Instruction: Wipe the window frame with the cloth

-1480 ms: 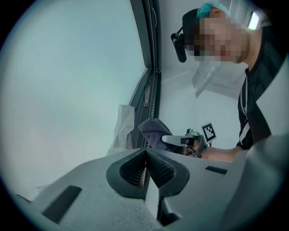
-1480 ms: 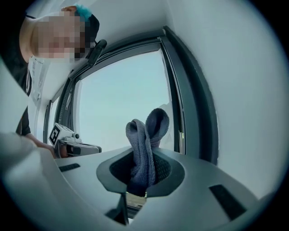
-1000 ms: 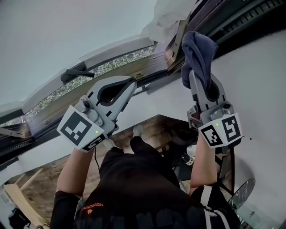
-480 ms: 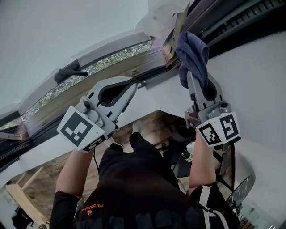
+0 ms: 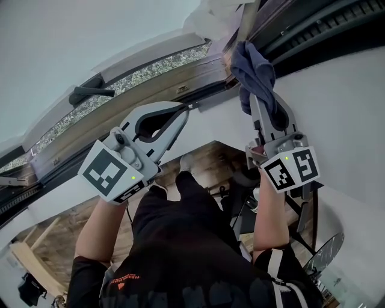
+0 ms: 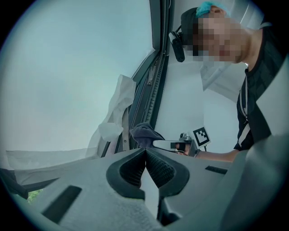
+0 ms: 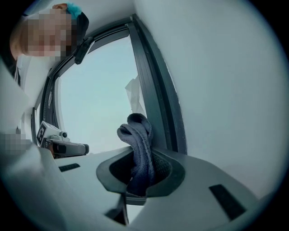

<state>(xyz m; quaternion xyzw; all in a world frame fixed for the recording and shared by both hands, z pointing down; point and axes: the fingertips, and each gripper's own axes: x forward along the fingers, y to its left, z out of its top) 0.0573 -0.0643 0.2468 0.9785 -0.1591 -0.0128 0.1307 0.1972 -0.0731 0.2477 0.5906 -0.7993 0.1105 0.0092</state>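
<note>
A dark blue cloth (image 5: 252, 69) is bunched in my right gripper (image 5: 260, 103), which is shut on it; the cloth's top presses against the corner of the window frame (image 5: 180, 81). In the right gripper view the cloth (image 7: 139, 144) stands up out of the jaws next to the dark frame upright (image 7: 158, 99). My left gripper (image 5: 182, 109) is held just below the frame's lower rail, left of the cloth, shut and holding nothing. In the left gripper view its pads (image 6: 156, 164) meet, and the cloth (image 6: 144, 134) shows beyond them against the frame (image 6: 156, 85).
A black window handle (image 5: 90, 93) sticks out from the sash at the left. White plastic film (image 5: 210, 18) hangs crumpled at the frame's corner above the cloth. A white wall (image 5: 337, 96) lies right of the frame. Wooden floor (image 5: 54, 237) and a fan (image 5: 325, 258) lie below.
My right gripper has moved up and to the left with the cloth, bringing it against the frame corner. The left gripper has barely shifted and stays shut.
</note>
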